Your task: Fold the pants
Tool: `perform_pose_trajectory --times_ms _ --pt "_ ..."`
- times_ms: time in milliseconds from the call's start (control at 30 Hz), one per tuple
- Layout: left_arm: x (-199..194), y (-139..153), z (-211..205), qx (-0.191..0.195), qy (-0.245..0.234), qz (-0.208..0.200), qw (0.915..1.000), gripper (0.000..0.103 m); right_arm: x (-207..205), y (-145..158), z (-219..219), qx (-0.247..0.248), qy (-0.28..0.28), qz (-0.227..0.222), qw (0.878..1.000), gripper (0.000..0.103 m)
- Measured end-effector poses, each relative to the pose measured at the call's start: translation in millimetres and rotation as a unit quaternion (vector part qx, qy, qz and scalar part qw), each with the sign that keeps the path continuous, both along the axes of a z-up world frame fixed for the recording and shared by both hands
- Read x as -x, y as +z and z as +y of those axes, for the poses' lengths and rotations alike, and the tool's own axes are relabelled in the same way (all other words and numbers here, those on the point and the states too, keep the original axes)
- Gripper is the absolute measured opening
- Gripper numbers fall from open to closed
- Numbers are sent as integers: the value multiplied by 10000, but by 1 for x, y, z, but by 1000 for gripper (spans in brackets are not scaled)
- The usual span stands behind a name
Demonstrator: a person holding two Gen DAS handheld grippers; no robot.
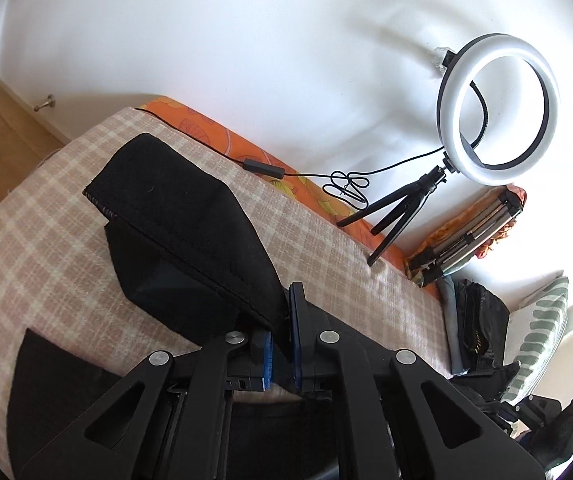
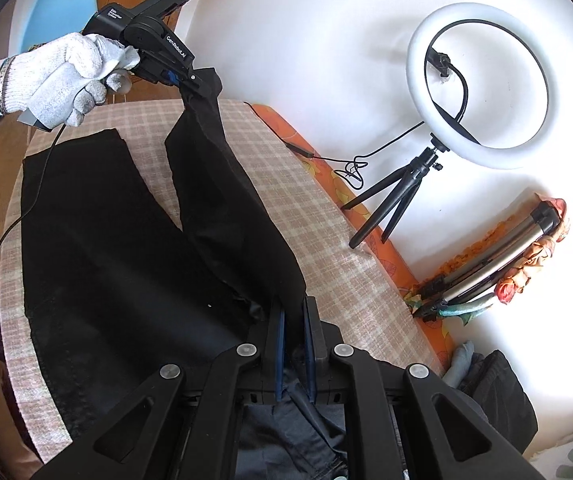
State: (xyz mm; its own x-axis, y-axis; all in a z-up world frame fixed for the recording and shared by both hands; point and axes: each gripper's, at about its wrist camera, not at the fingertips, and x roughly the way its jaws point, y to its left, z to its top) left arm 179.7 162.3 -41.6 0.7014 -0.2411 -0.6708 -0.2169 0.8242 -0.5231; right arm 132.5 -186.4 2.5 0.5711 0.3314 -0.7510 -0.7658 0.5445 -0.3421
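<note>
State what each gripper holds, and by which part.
Both hold the black pants: the left gripper pinches one leg's cuff end, lifted; the right gripper clamps that leg's waist end.

ring light (image 2: 482, 86) lit, on small black tripod (image 2: 398, 196) by white wall | checked blanket (image 1: 326, 252) over orange sheet (image 1: 222, 136) | folded silver tripod (image 2: 494, 264) | blue chair (image 2: 62, 0) | striped pillow (image 1: 542, 336)
</note>
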Motion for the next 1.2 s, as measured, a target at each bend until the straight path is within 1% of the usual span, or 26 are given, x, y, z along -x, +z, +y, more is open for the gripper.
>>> perform_pose_trajectory --times_ms 67,167,233,333,400,467,567,733,800,833,933,1067,1100,1133,1167,1200 --pt "23 0 -1 -24 30 -47 10000 6 17 -3 -3 -5 23 71 10000 6" --pt "59 -2 -7 -199 38 -74 9998 6 46 -13 -8 -17 72 206 9998 6" --pt "85 -9 -7 -185 85 -80 9998 6 64 -21 -10 -27 121 326 9994 6" --pt "118 -27 -6 -32 204 16 9998 6 92 -39 -11 28 181 537 9984 6" --pt "138 -42 -11 -92 206 146 9996 6 107 -52 -11 81 220 716 9972 6" --pt "151 -59 -12 64 215 301 9993 6 121 -69 -12 218 228 855 9958 6" --pt "163 -82 -8 410 303 427 9978 6 132 -89 -13 372 218 904 9950 6" --pt "174 -93 -2 731 433 409 9955 8 136 -99 -15 245 21 989 9948 6" --pt "176 -92 4 659 642 525 9944 25 138 -102 -15 265 -10 969 9949 6" --pt "180 -91 11 650 783 539 9933 26 139 -103 -16 274 -23 968 9949 6" --pt "193 -92 30 779 1125 440 9896 26 140 -105 -16 266 -71 1000 9946 6" --pt "207 -91 47 582 1433 298 9875 26 140 -109 -15 319 -79 962 9948 6" --pt "209 -90 49 555 1442 259 9877 19 141 -109 -14 351 -73 937 9950 6" --pt "212 -90 51 527 1432 228 9880 15 142 -110 -13 384 -60 907 9951 6" --pt "213 -89 51 488 1409 201 9886 12 143 -109 -12 406 -53 885 9952 6" --pt "215 -88 50 444 1380 166 9893 11 144 -108 -12 417 -46 870 9953 6"
